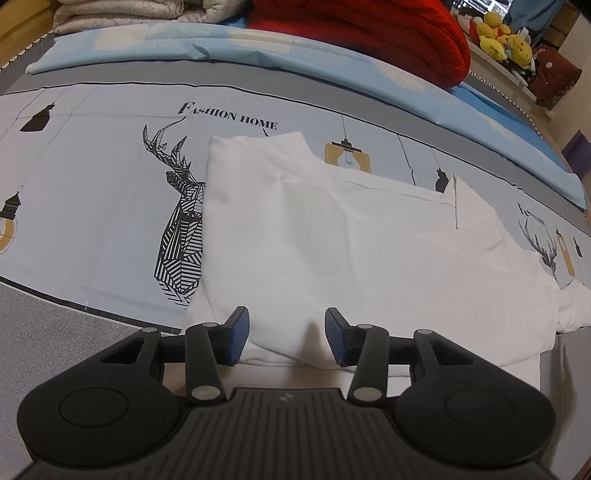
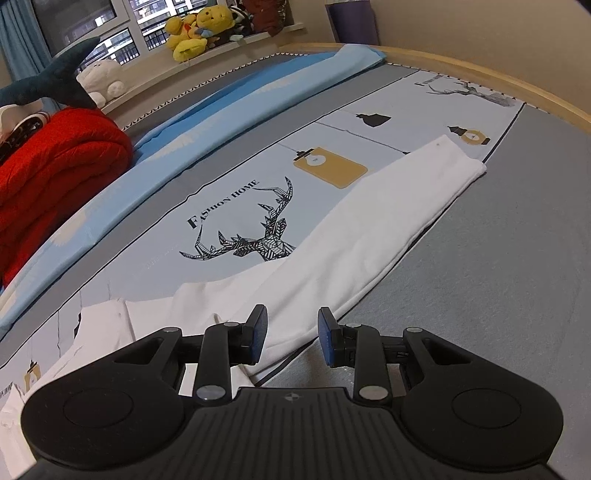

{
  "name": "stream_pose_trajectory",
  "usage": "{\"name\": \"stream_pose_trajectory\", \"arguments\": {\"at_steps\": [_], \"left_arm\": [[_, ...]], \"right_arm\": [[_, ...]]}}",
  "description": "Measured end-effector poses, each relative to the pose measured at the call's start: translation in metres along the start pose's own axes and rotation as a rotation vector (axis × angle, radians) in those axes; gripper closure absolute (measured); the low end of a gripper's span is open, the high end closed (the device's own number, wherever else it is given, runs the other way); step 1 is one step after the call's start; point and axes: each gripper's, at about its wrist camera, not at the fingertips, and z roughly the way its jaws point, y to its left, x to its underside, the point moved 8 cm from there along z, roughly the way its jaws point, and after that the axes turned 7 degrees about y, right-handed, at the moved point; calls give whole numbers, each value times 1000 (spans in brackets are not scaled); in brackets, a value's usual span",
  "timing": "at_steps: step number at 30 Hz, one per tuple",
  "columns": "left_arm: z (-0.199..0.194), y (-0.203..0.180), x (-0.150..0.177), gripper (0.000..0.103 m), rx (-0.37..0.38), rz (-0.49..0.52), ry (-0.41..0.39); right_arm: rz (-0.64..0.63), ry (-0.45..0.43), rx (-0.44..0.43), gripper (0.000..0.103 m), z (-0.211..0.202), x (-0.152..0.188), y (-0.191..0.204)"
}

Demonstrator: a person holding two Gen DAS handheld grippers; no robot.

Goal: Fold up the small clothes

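A white garment point(image 1: 314, 240) lies partly folded on the printed bed sheet point(image 1: 92, 184). My left gripper point(image 1: 286, 336) is open, its jaws either side of the garment's near edge, holding nothing. In the right wrist view the garment's long white sleeve point(image 2: 388, 214) stretches away to the upper right over the sheet point(image 2: 229, 199). My right gripper point(image 2: 291, 334) is open just above the near end of the sleeve, empty. The collar part point(image 2: 103, 325) lies to the left.
A red quilt point(image 1: 388, 33) and a light blue blanket point(image 1: 221, 48) lie along the far side of the bed. Folded pale bedding point(image 1: 129, 14) is at the back left. Plush toys point(image 2: 195, 33) sit on the windowsill. The wooden bed frame point(image 2: 517, 92) curves at right.
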Motion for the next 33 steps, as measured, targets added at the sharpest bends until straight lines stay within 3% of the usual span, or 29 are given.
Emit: {"name": "stream_pose_trajectory", "arguments": {"at_steps": [9,17,25,33], "left_arm": [[-6,5,-2,53,16,-18,-6],[-6,2,-3,53,27,-24,-3],[-4,1,-2,53,30,-24,-6],[-7,0,-1,53,37,-11,-15]], "right_arm": [[39,-43,-40,72,-5,-17,-14],[238,-126,-44,72,-11,-60,-89],[415,-83,-111,72,29,-75,-150],[520,-65,-120,72,83,-75,-178]]}}
